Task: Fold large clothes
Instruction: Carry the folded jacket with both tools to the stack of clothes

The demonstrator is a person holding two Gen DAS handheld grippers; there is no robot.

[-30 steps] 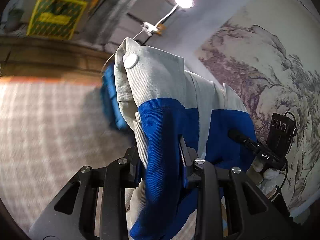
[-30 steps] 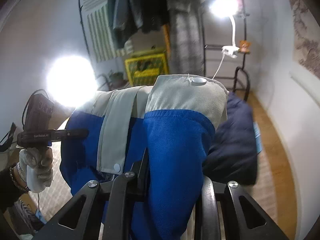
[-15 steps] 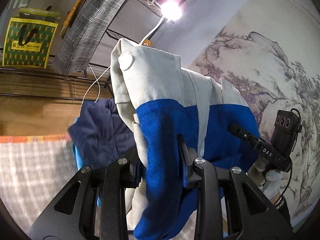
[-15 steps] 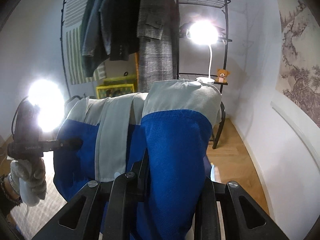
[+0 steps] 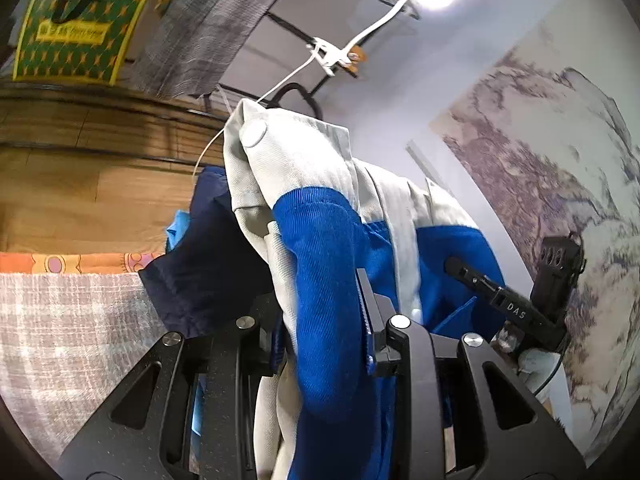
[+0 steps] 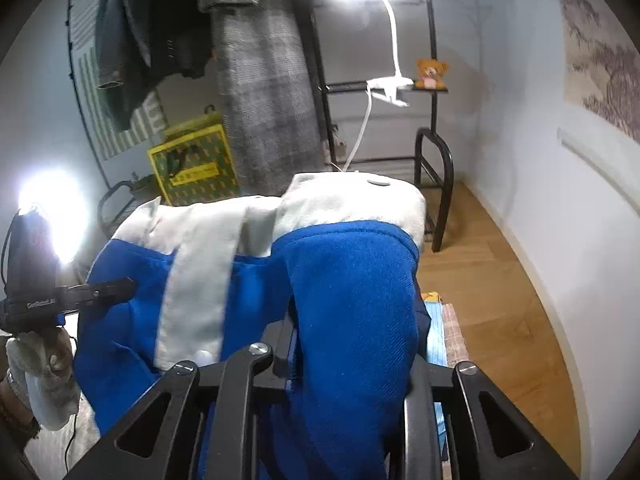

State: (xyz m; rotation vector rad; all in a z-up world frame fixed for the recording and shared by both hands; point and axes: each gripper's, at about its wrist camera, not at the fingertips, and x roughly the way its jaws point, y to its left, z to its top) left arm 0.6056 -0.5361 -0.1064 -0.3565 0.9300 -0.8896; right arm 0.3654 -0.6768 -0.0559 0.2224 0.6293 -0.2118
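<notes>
The jacket (image 5: 316, 208) is being carried in the air by both grippers, one bunched edge in each, so the step in hand looks like bringing it over the checked cloth (image 5: 60, 332) to be laid down for a fold, and that's probably best done with the two edges kept level and pulled gently apart so the fabric lands flat instead of in a heap. In the left wrist view the left gripper (image 5: 320, 312) is seen pinching a thick roll of blue fabric, with the grey upper part and its round snap button flopped forward over the tips, and the pads are mostly buried in the cloth. In the right wrist view the right gripper (image 6: 352, 336) has the same kind of blue fold between its fingers, and its jaws are opening a little while the fabric is clearly between them; whether the grip is really being let go can't be told, since the pads are hidden under the fold. The rest of the jacket hangs between the two grippers, grey placket in the middle. A dark navy garment (image 5: 208, 264) is lying just past the jacket on the cloth, so the drop spot should be picked with care or the jacket will be landed on top of it
</notes>
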